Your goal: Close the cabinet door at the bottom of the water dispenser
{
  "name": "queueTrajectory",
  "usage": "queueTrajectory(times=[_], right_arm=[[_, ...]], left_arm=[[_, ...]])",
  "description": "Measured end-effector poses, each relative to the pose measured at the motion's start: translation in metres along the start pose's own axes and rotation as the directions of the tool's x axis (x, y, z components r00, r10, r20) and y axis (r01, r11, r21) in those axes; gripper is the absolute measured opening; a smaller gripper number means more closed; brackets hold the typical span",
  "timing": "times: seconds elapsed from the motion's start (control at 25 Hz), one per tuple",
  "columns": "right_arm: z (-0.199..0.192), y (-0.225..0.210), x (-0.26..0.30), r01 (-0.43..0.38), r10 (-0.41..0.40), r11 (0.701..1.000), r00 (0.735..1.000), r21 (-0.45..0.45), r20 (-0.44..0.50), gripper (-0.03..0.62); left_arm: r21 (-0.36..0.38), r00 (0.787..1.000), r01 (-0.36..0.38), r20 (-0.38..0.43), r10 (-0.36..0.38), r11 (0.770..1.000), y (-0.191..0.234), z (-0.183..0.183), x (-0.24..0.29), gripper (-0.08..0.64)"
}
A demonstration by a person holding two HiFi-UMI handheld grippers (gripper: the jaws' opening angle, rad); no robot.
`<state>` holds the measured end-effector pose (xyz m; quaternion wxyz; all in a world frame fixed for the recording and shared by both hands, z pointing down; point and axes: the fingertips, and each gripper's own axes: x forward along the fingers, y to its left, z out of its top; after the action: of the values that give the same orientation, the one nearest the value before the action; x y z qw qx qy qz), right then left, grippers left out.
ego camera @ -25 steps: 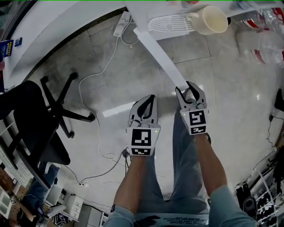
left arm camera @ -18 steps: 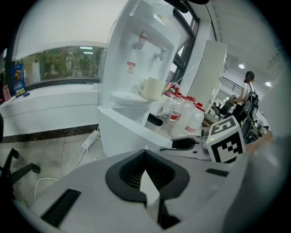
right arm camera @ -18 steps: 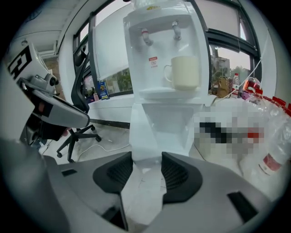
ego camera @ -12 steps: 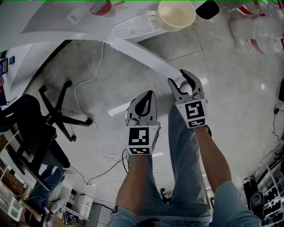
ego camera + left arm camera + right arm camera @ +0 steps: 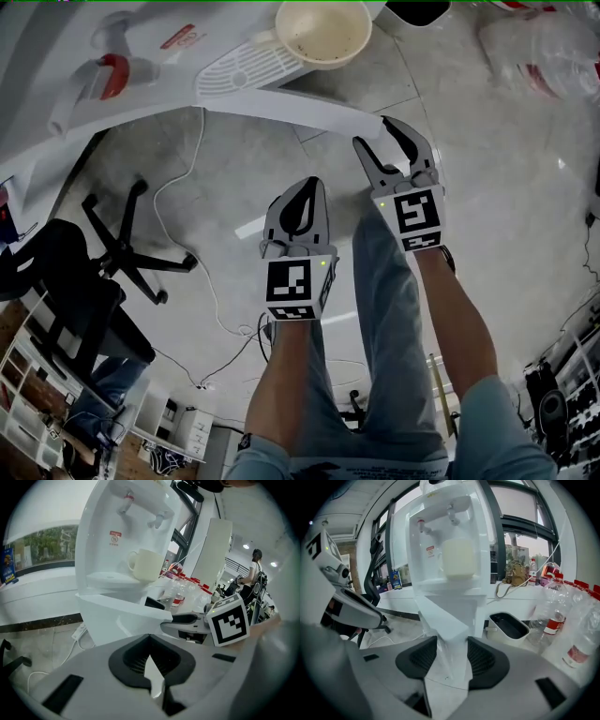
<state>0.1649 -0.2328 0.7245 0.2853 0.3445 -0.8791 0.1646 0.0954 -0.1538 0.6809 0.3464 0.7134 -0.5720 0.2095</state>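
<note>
The white water dispenser [image 5: 141, 47] fills the top of the head view, with a cream mug [image 5: 323, 33] on its drip tray. Its bottom cabinet door [image 5: 281, 101] stands ajar, a long white panel with its free end at the right. My right gripper [image 5: 373, 131] is open, and the door's free edge [image 5: 450, 616] runs between its pads without being pressed. My left gripper [image 5: 302, 186] is shut and empty, held lower and to the left, short of the door [image 5: 122, 616]. In the left gripper view its own jaws [image 5: 151, 663] meet in front of the dispenser.
A black office chair [image 5: 112, 234] stands at the left, with a white cable [image 5: 187, 216] trailing over the tiled floor. A black-lined basin [image 5: 508, 625] and plastic bottles [image 5: 553, 616] sit to the dispenser's right. The person's legs [image 5: 375, 309] are below the grippers.
Both grippers have moved toward the dispenser. The door has swung with the right gripper, from pointing out at the person to lying nearly across the dispenser's front. The right jaws have widened a little.
</note>
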Motion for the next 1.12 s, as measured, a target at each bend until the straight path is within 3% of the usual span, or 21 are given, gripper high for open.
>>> queueTrajectory(times=[0.2, 0.56, 0.8, 1.12], right_arm=[[0.013, -0.026, 0.013, 0.038, -0.038, 0.999, 0.999, 0.0, 0.016, 0.189], [0.037, -0.053, 0.037, 0.03, -0.029, 0.999, 0.999, -0.041, 0.034, 0.158], [0.044, -0.07, 0.05, 0.025, -0.026, 0.996, 1.0, -0.08, -0.002, 0.149], [0.062, -0.082, 0.068, 0.028, -0.026, 0.995, 0.999, -0.098, 0.024, 0.143]], left_arm=[[0.008, 1.0, 0.005, -0.001, -0.005, 1.0, -0.001, 0.005, 0.012, 0.011], [-0.02, 0.997, -0.047, 0.061, 0.048, 0.999, 0.015, 0.032, 0.029, 0.011], [-0.038, 0.994, -0.065, 0.081, 0.068, 0.997, 0.019, 0.038, 0.03, 0.011], [-0.059, 0.991, -0.088, 0.097, 0.094, 0.994, 0.027, 0.042, 0.027, 0.009]])
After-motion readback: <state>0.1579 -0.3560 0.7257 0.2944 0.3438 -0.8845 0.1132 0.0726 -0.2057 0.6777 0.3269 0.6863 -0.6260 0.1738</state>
